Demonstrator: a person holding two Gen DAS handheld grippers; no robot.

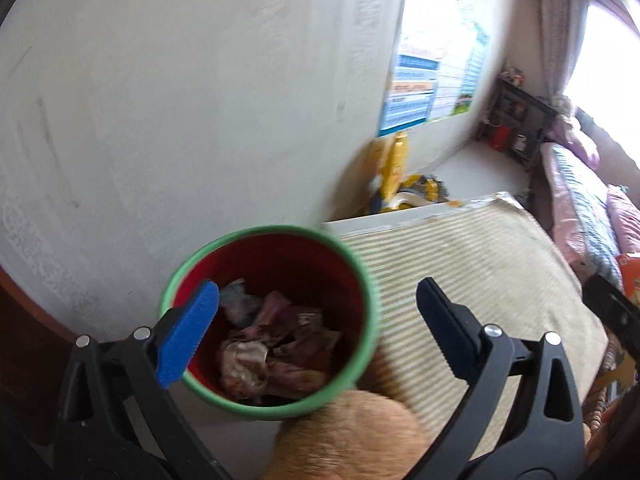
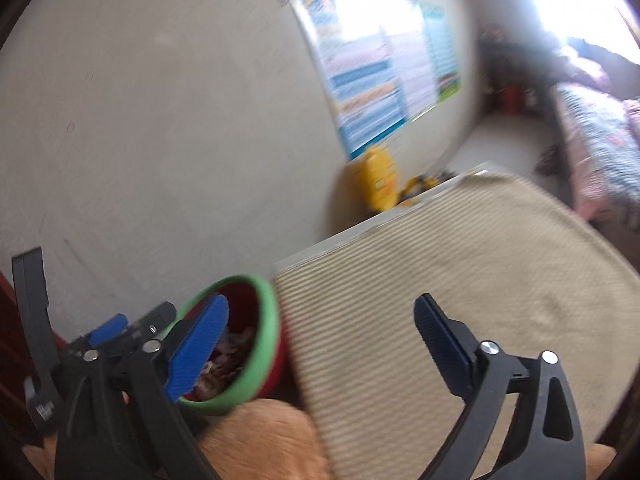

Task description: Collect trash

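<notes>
The left gripper [image 1: 318,320] has its jaws spread wide with nothing between them, and it hangs over a red bin with a green rim [image 1: 372,312]. The bin stands beside the pale wall [image 1: 180,100], at the edge of a beige striped mat [image 1: 480,272]. Crumpled trash [image 1: 264,352] lies inside the bin. The right gripper [image 2: 320,332] also has its jaws wide apart and holds nothing; it is over the mat, just to the right of the bin. A poster [image 2: 380,68] hangs on the wall, and something yellow [image 2: 378,178] stands below it
</notes>
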